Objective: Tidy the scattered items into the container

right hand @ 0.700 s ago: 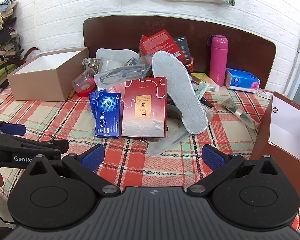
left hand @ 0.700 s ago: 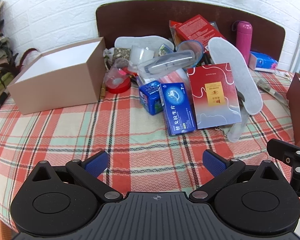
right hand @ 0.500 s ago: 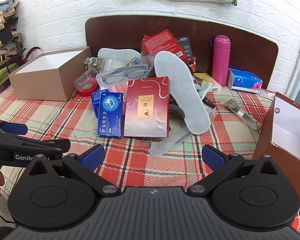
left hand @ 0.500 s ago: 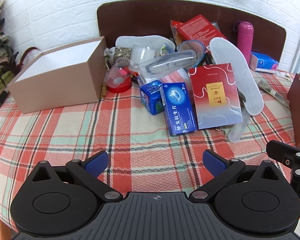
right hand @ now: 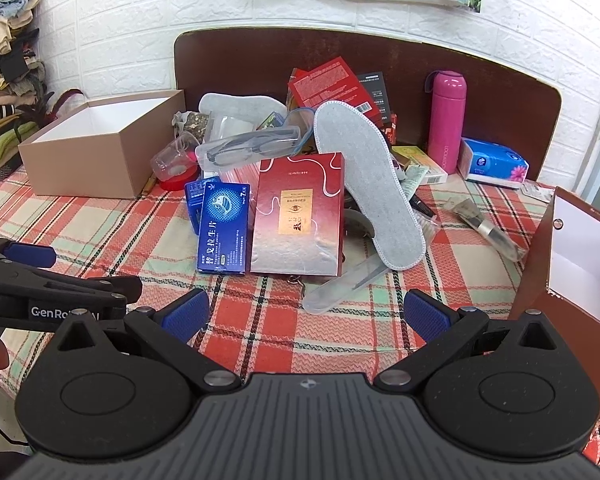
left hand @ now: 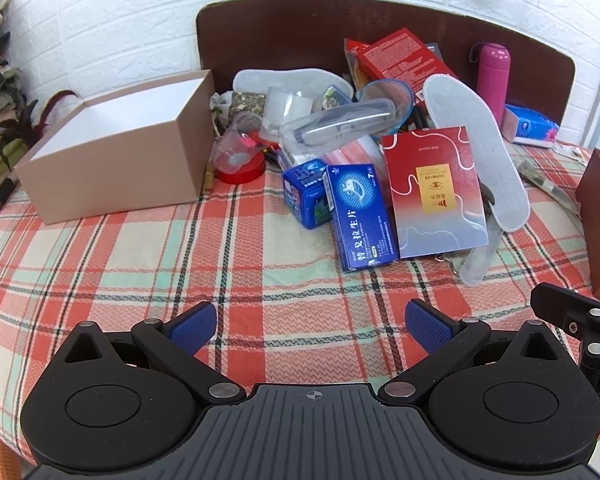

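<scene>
right wrist view: plaid tablecloth [right hand: 100, 232] before white brick wall [right hand: 132, 12], both grippers' jaws wide, empty.

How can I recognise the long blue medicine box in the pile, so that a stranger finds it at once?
Start at the open cardboard box on the checked tablecloth and look toward the pile beside it. At the pile's near edge the long blue medicine box lies flat against a large red box. Only it bears white Chinese characters.

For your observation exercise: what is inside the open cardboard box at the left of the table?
The cardboard box shows only bare white inner walls. Its floor is hidden behind the near wall, so whether anything lies at the bottom cannot be seen.
</scene>
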The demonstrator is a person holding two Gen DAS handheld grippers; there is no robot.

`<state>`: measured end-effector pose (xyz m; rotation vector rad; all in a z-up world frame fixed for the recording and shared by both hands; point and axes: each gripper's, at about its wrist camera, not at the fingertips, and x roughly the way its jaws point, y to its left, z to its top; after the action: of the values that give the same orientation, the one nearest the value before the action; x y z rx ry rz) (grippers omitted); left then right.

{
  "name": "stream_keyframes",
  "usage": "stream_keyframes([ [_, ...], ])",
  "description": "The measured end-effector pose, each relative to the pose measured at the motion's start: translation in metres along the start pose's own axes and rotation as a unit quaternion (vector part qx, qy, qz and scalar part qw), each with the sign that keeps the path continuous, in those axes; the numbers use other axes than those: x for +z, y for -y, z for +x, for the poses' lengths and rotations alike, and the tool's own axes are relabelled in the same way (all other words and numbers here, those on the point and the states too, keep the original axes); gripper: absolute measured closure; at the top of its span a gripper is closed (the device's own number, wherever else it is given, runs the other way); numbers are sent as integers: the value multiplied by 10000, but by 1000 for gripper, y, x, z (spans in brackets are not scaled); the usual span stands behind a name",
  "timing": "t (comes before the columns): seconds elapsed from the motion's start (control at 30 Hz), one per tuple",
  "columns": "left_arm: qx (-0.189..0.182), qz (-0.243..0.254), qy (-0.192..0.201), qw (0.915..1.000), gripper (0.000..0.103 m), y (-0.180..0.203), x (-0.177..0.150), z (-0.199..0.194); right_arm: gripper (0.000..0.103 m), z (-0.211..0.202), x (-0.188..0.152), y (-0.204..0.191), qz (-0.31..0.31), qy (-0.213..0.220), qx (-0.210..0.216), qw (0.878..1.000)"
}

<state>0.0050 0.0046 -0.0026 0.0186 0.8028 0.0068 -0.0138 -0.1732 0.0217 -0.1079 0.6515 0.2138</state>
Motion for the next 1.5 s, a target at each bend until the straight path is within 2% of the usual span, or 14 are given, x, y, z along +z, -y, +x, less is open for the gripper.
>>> stream_keyframes([
  [0.93,-58,-49,-32,10000,0,-9,0,4,0,8,4,-9,72,-68,-56,9999],
  [1.5,-33,-78,-258,9996,0,-11,8,36,0,38,10,-2,215,-205,29,9996],
])
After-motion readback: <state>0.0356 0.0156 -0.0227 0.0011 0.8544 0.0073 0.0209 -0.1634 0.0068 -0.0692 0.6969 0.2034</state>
